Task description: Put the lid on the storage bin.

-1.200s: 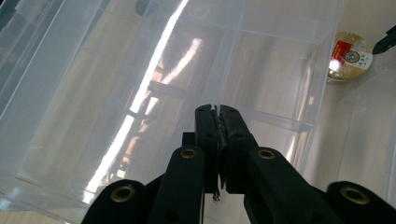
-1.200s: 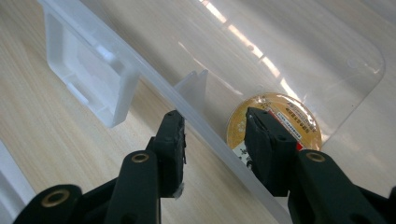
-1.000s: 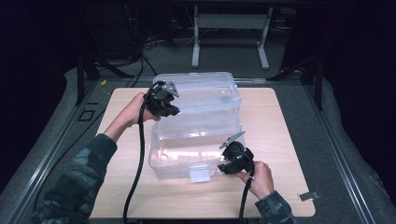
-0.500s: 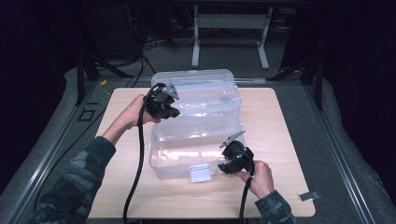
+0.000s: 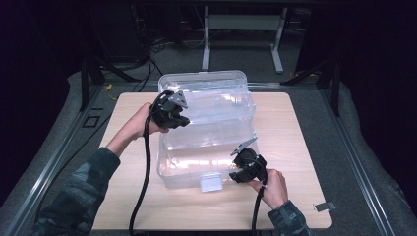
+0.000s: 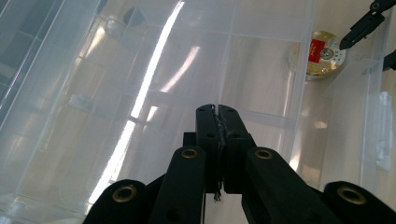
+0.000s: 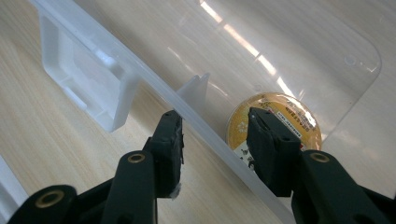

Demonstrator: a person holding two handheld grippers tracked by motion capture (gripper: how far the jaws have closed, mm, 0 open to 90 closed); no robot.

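1. Dark surroundings ring a pale wooden table (image 5: 295,128), which stands on grey floor with a metal stand behind it.
2. On the table lies a clear plastic box (image 5: 196,157) with its lid (image 5: 211,96) swung open at the far side. Its long axis runs left to right across the table, and the white latch (image 5: 210,181) on its front wall faces the person.
3. At the lid's left end, the left gripper (image 5: 183,120) has its jaws pressed together; from its own view they seem to pinch a thin clear edge of the lid, though I cannot tell that for sure.
4. At the box's front right corner, the right gripper (image 5: 235,173) is spread wide, straddling the front wall (image 7: 154,88): one jaw outside over the wood, one inside, clamped on nothing.
5. Inside that corner lies a small round gold tin (image 7: 280,116), flat on the bottom, just by the inner jaw.
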